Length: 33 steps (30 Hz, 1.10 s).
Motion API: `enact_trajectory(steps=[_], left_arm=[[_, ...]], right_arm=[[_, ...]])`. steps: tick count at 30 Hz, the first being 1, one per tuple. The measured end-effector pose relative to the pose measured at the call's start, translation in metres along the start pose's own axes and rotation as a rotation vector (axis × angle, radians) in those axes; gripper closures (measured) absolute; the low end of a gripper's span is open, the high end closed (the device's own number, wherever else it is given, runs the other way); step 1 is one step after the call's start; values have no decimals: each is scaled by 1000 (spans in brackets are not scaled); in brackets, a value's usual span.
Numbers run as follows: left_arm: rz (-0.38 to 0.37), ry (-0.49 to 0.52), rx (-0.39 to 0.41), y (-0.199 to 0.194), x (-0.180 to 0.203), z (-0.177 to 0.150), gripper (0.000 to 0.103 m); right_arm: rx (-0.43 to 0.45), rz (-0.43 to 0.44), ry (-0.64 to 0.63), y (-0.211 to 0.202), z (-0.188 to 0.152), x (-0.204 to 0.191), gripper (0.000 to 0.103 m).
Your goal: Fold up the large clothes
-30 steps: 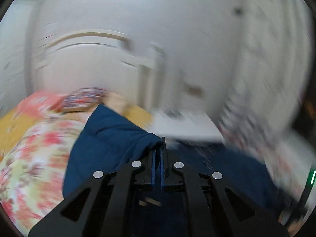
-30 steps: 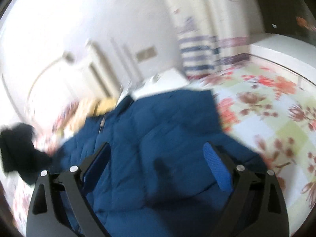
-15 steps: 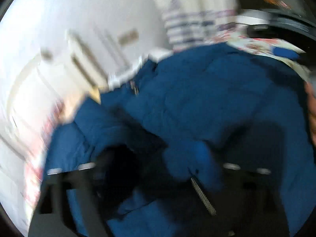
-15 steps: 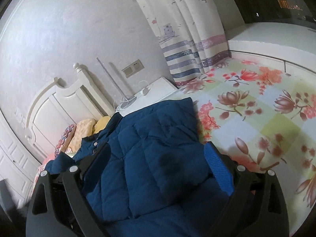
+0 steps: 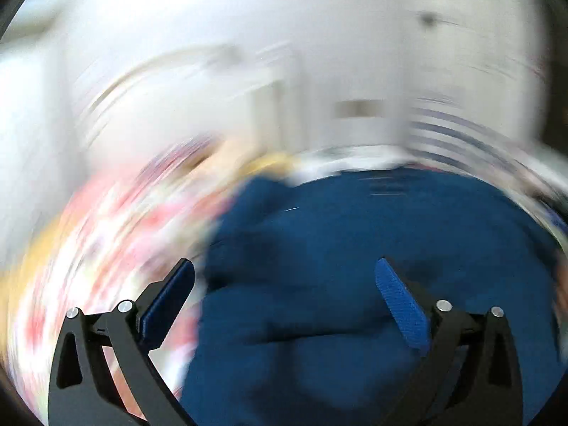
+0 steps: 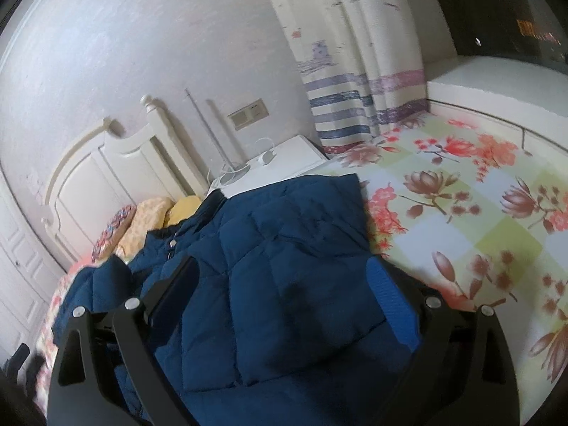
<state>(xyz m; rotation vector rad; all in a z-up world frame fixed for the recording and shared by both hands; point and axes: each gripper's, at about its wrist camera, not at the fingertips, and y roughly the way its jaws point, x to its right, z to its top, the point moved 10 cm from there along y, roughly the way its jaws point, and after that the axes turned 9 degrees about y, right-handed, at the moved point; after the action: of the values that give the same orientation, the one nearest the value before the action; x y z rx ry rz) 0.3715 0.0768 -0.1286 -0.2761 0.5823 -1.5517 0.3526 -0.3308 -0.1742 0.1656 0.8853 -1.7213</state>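
A dark blue quilted jacket (image 6: pixel 284 266) lies on the floral bedspread (image 6: pixel 479 220), one side folded over the body with a straight edge on the right. My right gripper (image 6: pixel 284 291) is open and empty, hovering just above the jacket's middle. In the blurred left wrist view the jacket (image 5: pixel 355 266) fills the lower right. My left gripper (image 5: pixel 284 294) is open and empty above its left edge, with the blue pads (image 5: pixel 401 305) wide apart.
A white headboard (image 6: pixel 106 177) and pillows (image 6: pixel 152 213) stand at the bed's far end. A white nightstand (image 6: pixel 284 167) with a cable, a striped curtain (image 6: pixel 355 88) and a white ledge (image 6: pixel 497 81) lie behind. A dark shape (image 6: pixel 17 362) shows at the left edge.
My left gripper was shut on the jacket's fabric a second ago; it has let go, opened wide and swung fast. My right gripper stayed open, and its view has steadied.
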Motion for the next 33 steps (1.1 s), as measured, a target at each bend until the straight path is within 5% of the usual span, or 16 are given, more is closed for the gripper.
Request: enact_trajectory(steps=[3,10,19,23,27,28,29,33], left_arm=[[145,-186,-152,25,-54,-28,12],[94,-151,-290,63,-33,-53,9],[53,-204,-333,68,-40,-70,4],[60,-193,-336,69,-41,-69,4],[48,-202,-343,71,-41,-70,4],[40,-207,-345,71,-41,-71,4],[38,-210,-346,71,-41,-71,4],[20,-228,-352,73,-42,-73,4]], right_arm=[[9,5,-61,-1,-3,-11,9],[-54,73,-365,2,-40,-75,18],[-226,337,-1015,-30,-183,-219,26],[-226,321,-1208,-20,-220,-250,35],[-235,302,-1253,-2,-228,-252,48],[-243,329,-1240,-4,-227,-252,67],[-270,374,-1189,-10,-223,-254,87],[-210,442,-767,-26,-135,-237,91]])
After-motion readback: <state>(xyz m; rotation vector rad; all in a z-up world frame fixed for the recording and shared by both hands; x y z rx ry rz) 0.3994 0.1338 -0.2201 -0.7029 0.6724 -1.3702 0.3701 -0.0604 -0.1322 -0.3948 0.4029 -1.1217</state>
